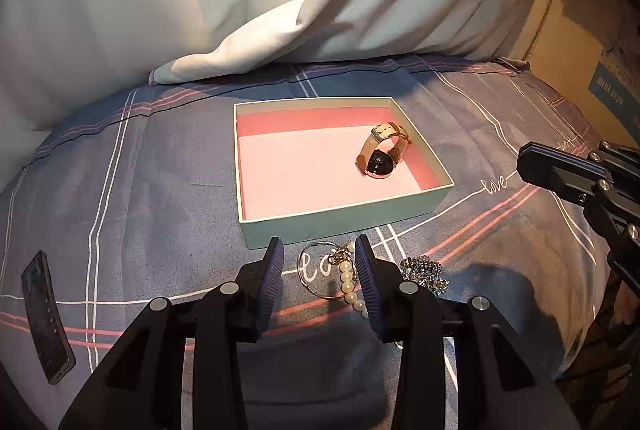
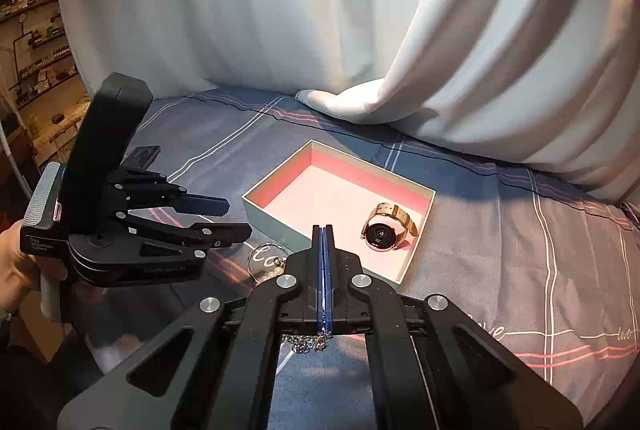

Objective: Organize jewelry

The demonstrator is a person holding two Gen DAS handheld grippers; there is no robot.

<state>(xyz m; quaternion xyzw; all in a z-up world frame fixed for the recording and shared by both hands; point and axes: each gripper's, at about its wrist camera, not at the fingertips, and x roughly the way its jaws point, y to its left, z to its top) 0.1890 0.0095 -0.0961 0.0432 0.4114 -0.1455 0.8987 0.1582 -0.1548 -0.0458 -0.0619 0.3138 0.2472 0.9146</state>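
An open box (image 1: 340,212) with a pink inside sits on the bedspread; it also shows in the right wrist view (image 2: 256,208). A watch (image 1: 380,154) with a tan strap lies in its right part (image 2: 384,230). My left gripper (image 1: 319,250) is open, its fingers either side of a pearl bracelet with a thin ring (image 1: 346,280) lying in front of the box. A silver rhinestone chain (image 1: 424,272) lies just right of it. My right gripper (image 2: 323,230) is shut; a silver chain (image 2: 312,342) hangs below its pads.
A dark phone (image 1: 46,318) lies on the bedspread at the left. A white curtain (image 1: 224,46) hangs behind the box, one fold resting on the bed. The left gripper body (image 2: 120,230) fills the left of the right wrist view.
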